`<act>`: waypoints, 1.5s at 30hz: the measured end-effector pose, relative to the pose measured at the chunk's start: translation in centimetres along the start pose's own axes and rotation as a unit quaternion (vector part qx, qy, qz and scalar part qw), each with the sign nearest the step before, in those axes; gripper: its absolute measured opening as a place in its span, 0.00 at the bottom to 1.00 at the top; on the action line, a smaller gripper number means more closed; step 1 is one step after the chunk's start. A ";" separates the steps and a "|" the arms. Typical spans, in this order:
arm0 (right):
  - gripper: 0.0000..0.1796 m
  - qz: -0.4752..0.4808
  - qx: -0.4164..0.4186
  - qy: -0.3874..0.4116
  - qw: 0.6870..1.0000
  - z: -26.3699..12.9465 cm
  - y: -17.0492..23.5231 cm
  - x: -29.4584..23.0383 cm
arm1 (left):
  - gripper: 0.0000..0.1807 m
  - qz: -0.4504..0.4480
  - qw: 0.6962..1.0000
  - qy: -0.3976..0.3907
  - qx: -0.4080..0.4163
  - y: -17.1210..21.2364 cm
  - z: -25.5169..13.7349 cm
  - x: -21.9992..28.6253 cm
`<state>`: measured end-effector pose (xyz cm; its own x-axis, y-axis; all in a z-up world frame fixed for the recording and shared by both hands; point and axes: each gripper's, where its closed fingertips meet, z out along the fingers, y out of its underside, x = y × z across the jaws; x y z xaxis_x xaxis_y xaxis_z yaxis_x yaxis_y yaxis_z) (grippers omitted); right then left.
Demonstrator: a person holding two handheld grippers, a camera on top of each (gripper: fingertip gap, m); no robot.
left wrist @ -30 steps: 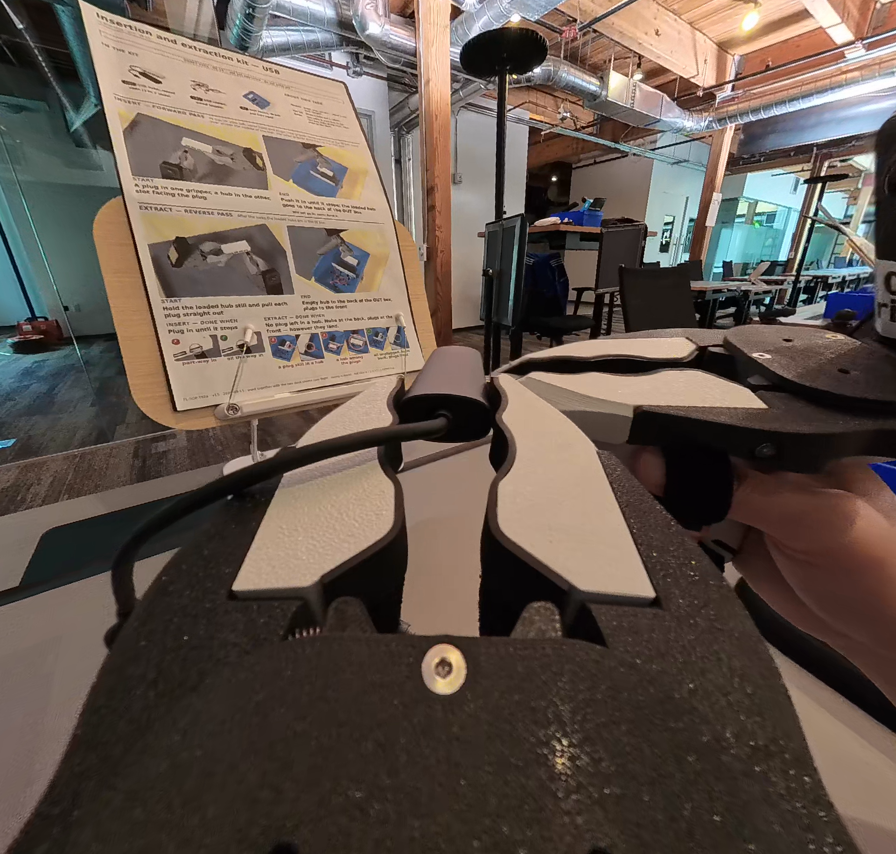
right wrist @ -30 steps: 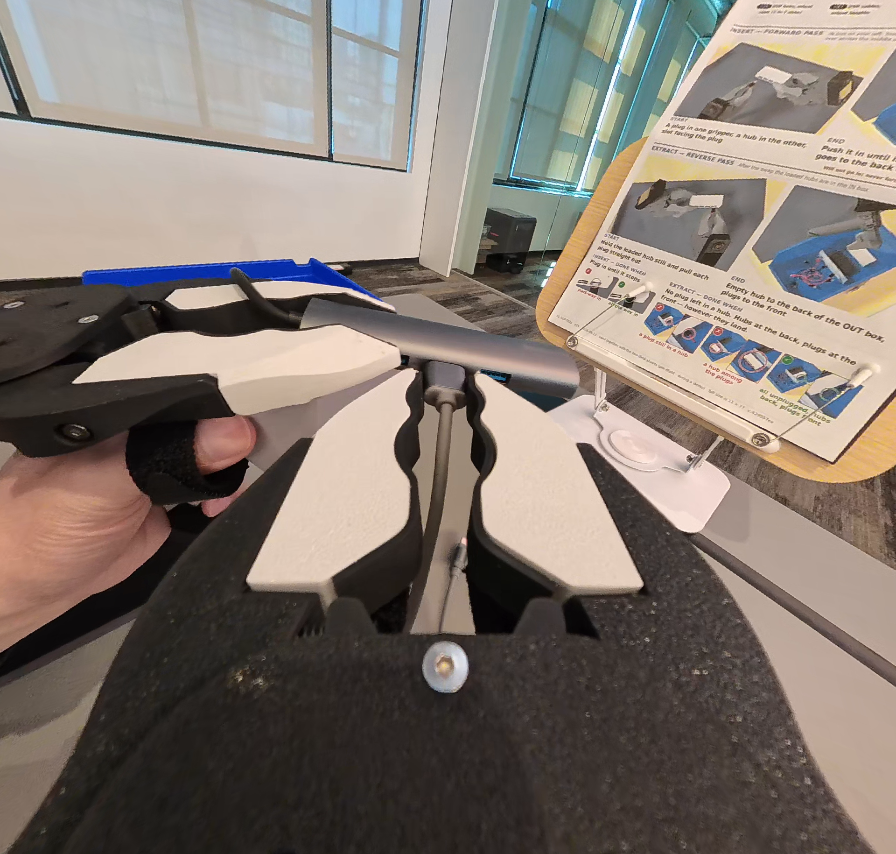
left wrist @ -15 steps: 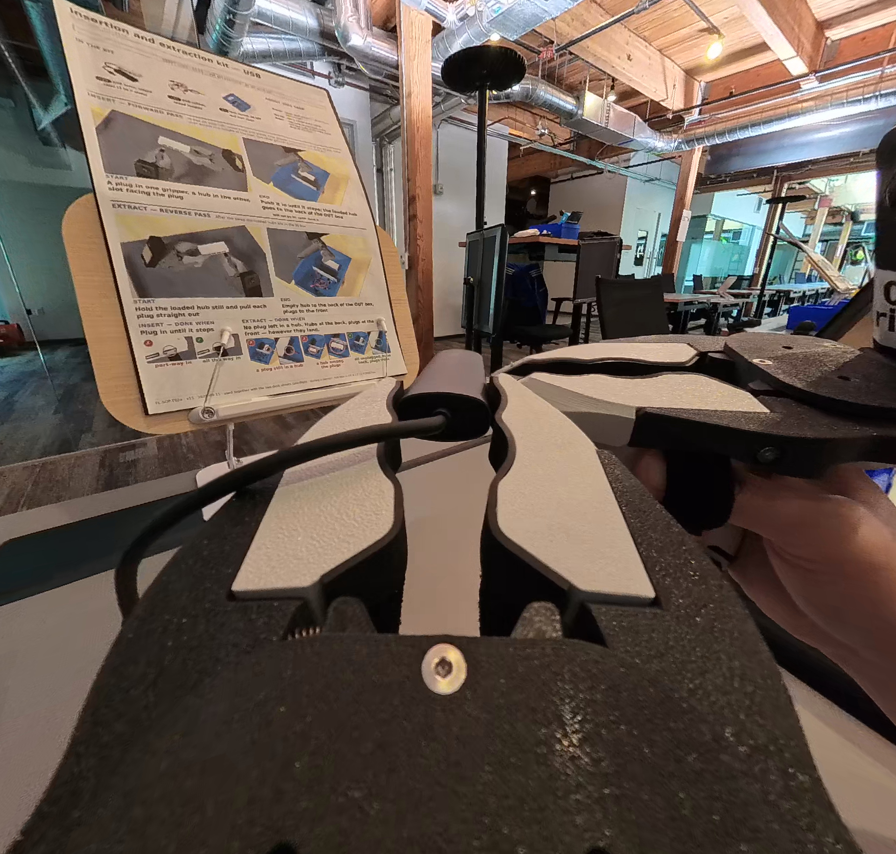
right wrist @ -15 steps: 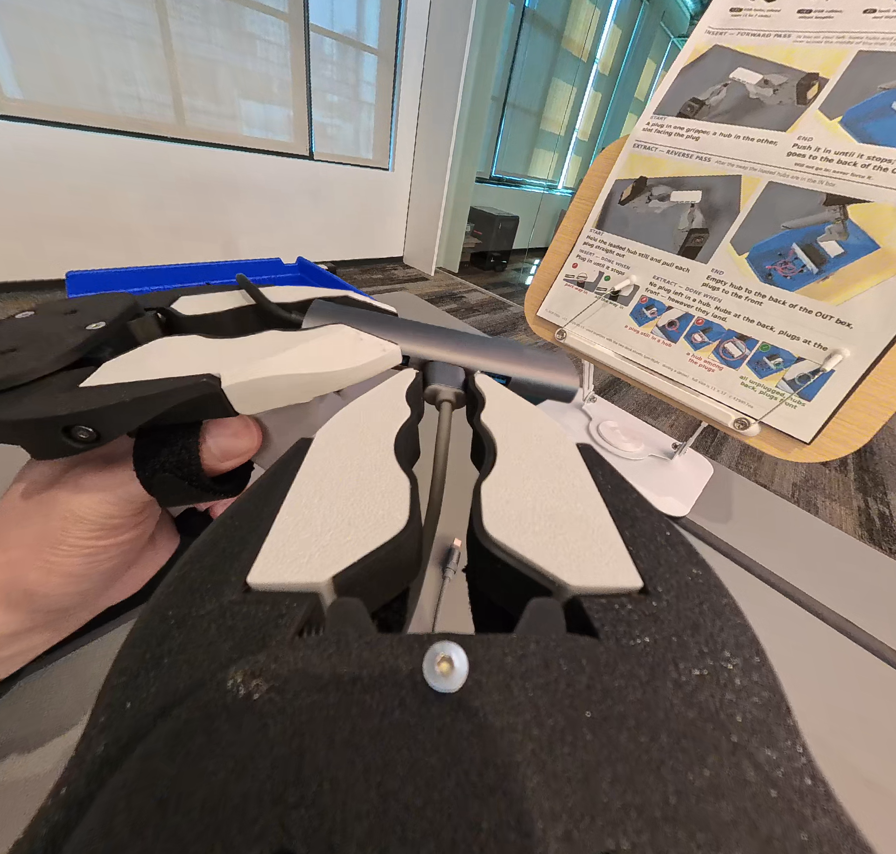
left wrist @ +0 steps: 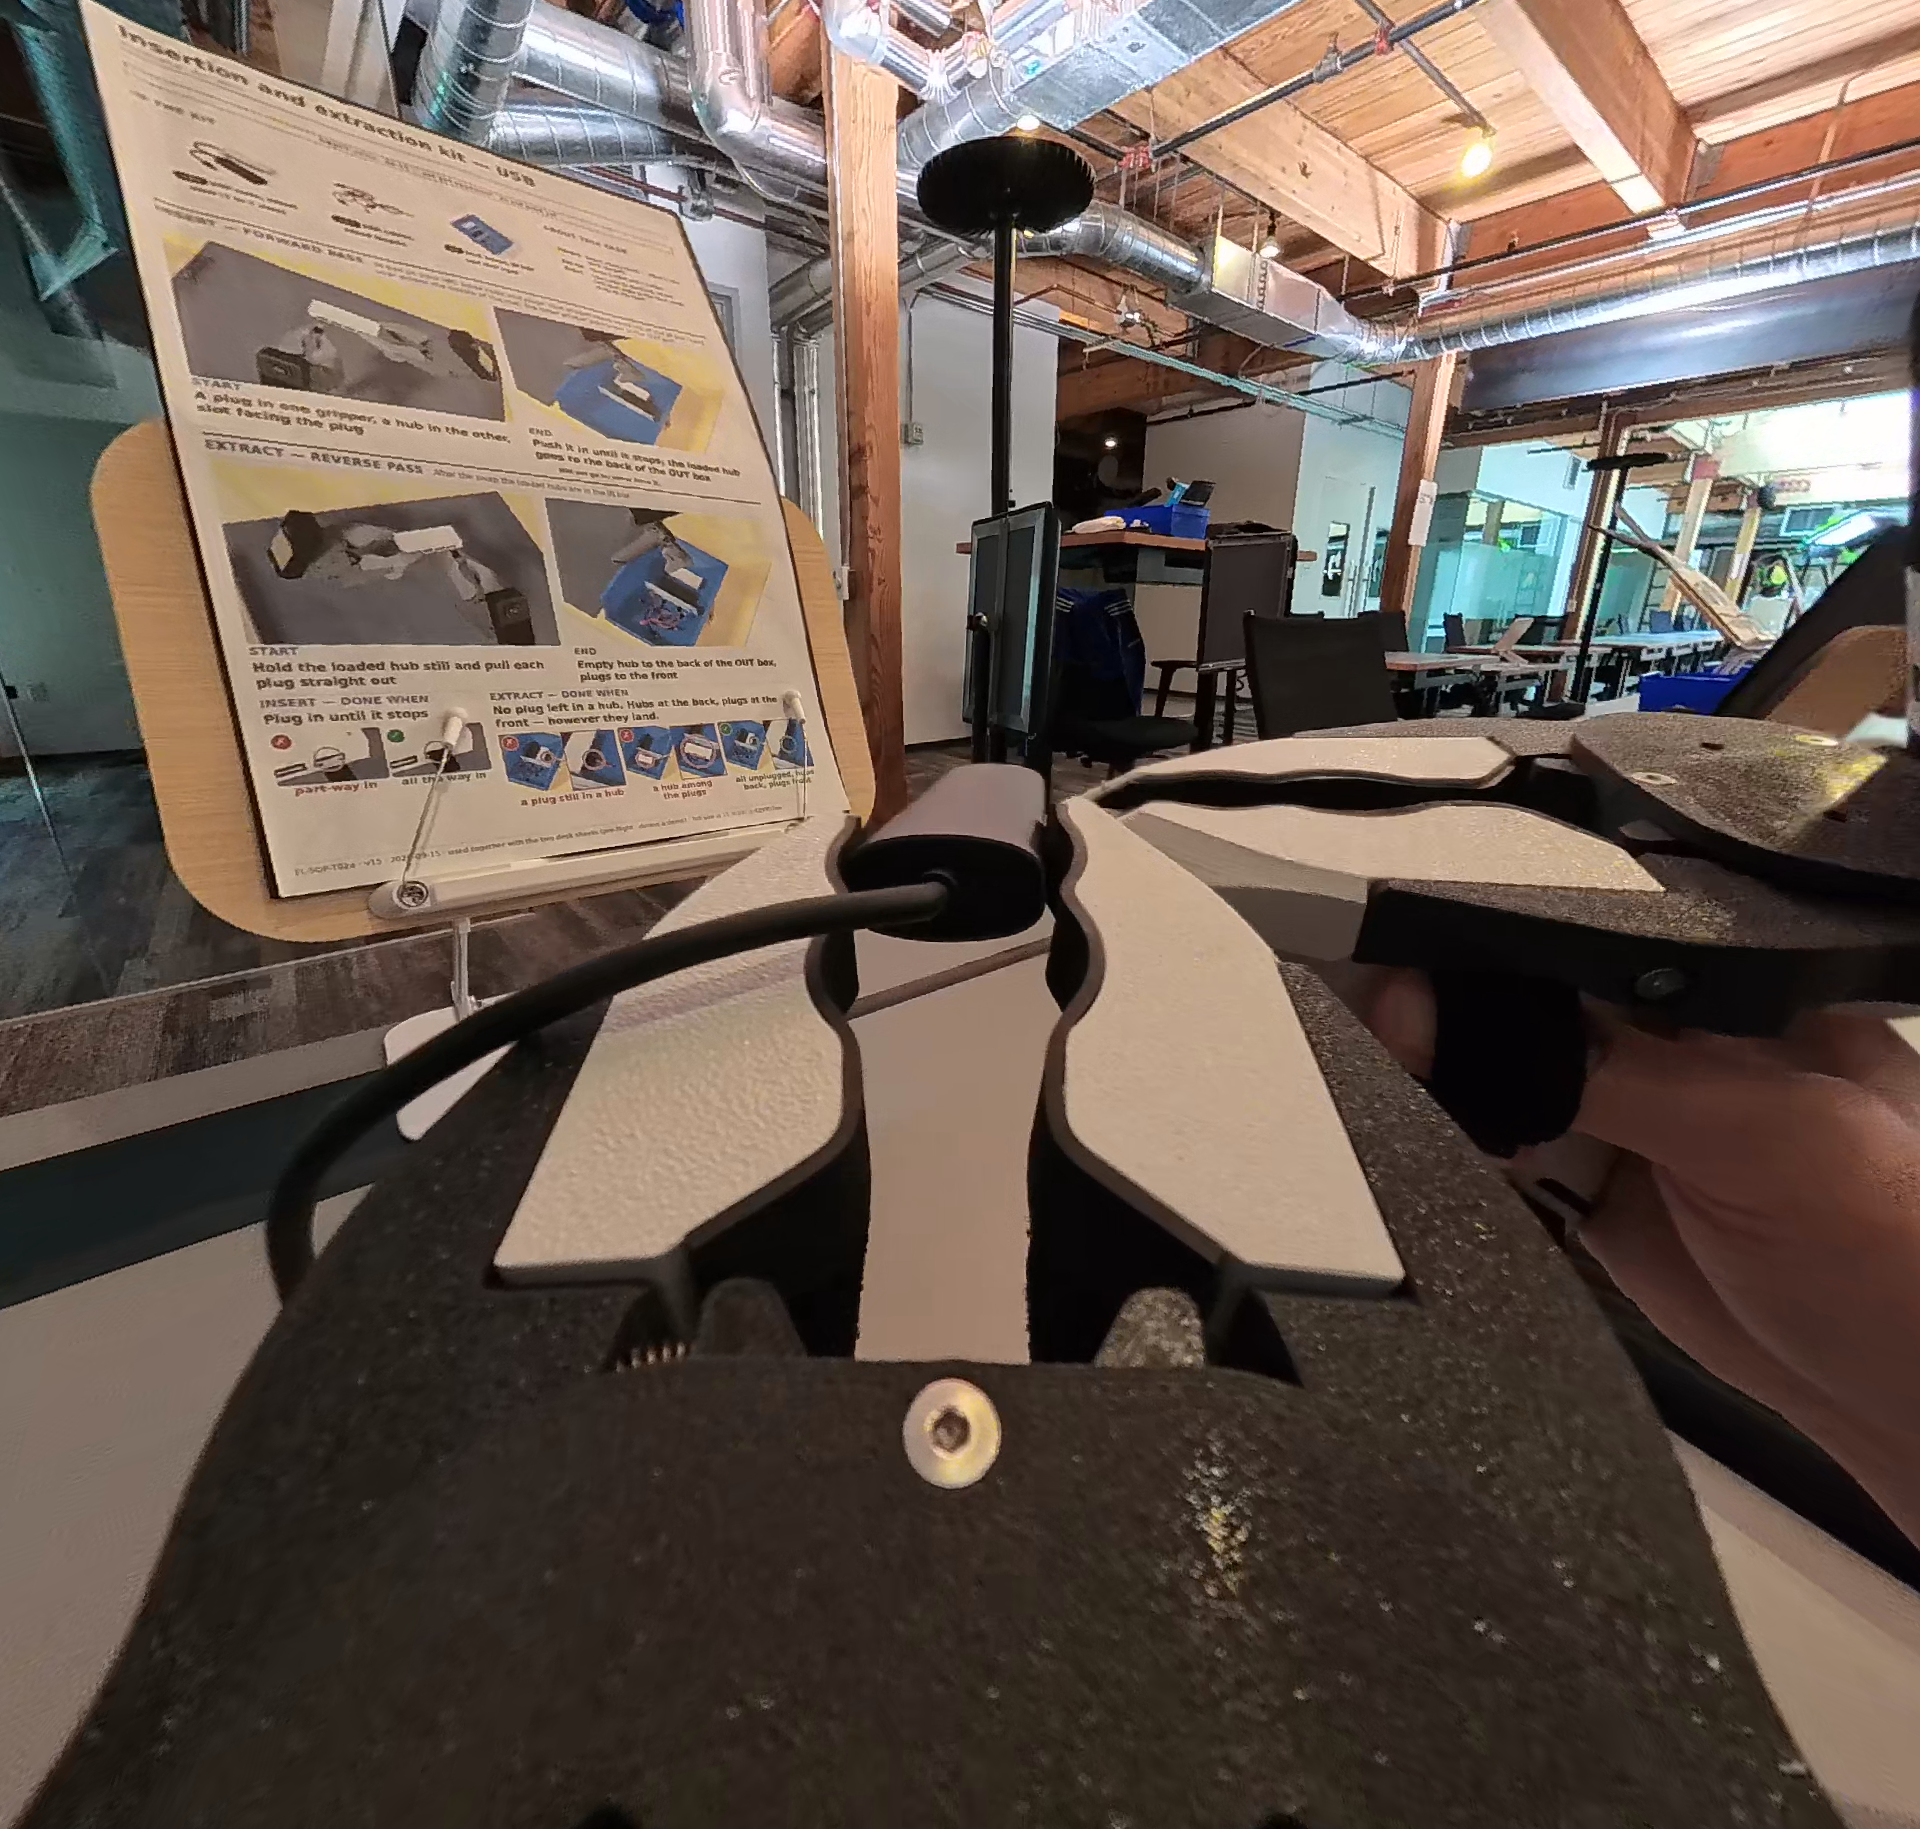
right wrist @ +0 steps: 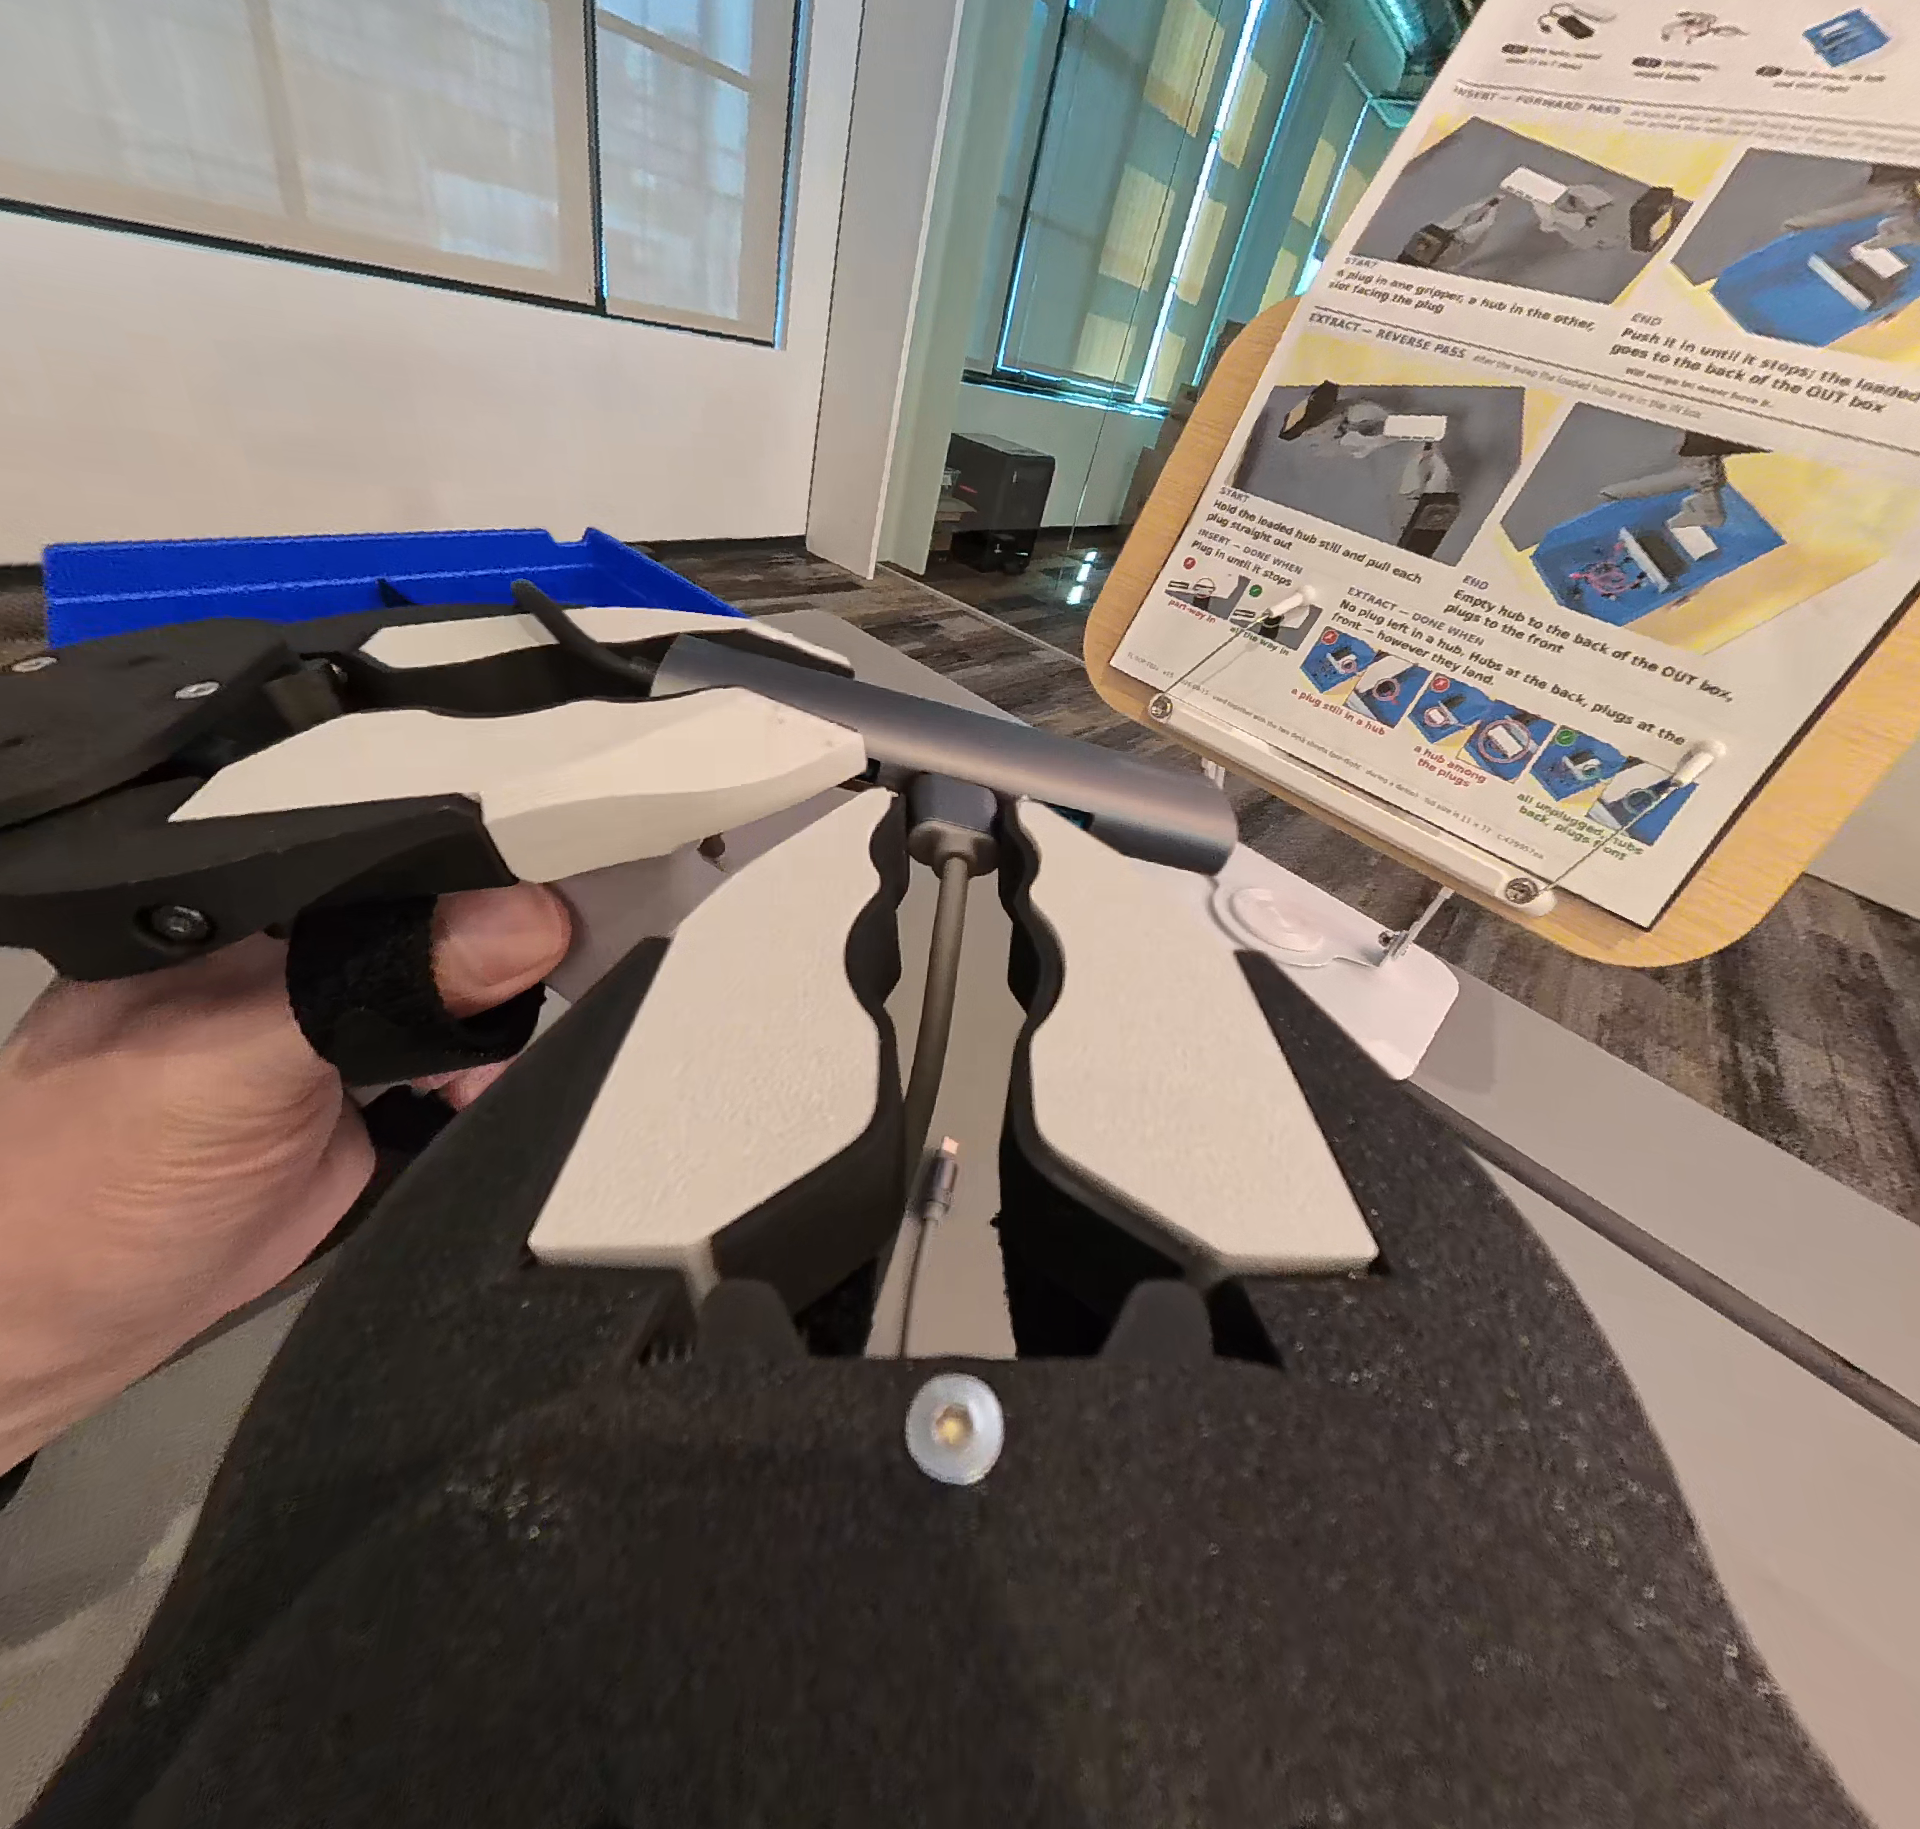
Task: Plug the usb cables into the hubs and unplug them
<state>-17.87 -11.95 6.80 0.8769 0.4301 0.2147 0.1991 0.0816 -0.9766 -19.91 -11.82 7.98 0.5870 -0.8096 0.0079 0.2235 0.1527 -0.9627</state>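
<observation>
Grey hub (right wrist: 997, 751) clamped in left gripper (left wrist: 945, 875), right gripper (right wrist: 951, 823) pinching the plug (right wrist: 948, 808), port hidden.

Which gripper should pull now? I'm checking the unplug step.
Right, probably: the right gripper grips the plug seated in the hub, while the left gripper steadies it.
</observation>
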 end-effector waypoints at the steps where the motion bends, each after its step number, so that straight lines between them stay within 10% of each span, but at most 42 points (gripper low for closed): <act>1: 0.09 -0.003 0.001 0.002 1.000 -0.1 0.0 0.0 | 0.18 -0.002 1.000 0.003 0.000 0.0 0.0 0.0; 23: 0.09 -0.133 0.009 -0.068 0.989 -1.6 -0.6 0.0 | 0.19 0.029 0.998 0.049 0.010 -1.0 -0.3 2.3; 45: 0.10 0.022 0.098 -0.084 0.991 -1.8 -2.1 -0.7 | 0.18 0.036 0.997 -0.009 0.070 -2.0 -1.3 2.4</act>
<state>-18.08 -14.01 8.78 0.7937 0.5799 0.1835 0.0592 0.2266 -0.9722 -19.93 -14.82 9.60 0.6193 -0.7833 -0.0537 0.2861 0.2888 -0.9136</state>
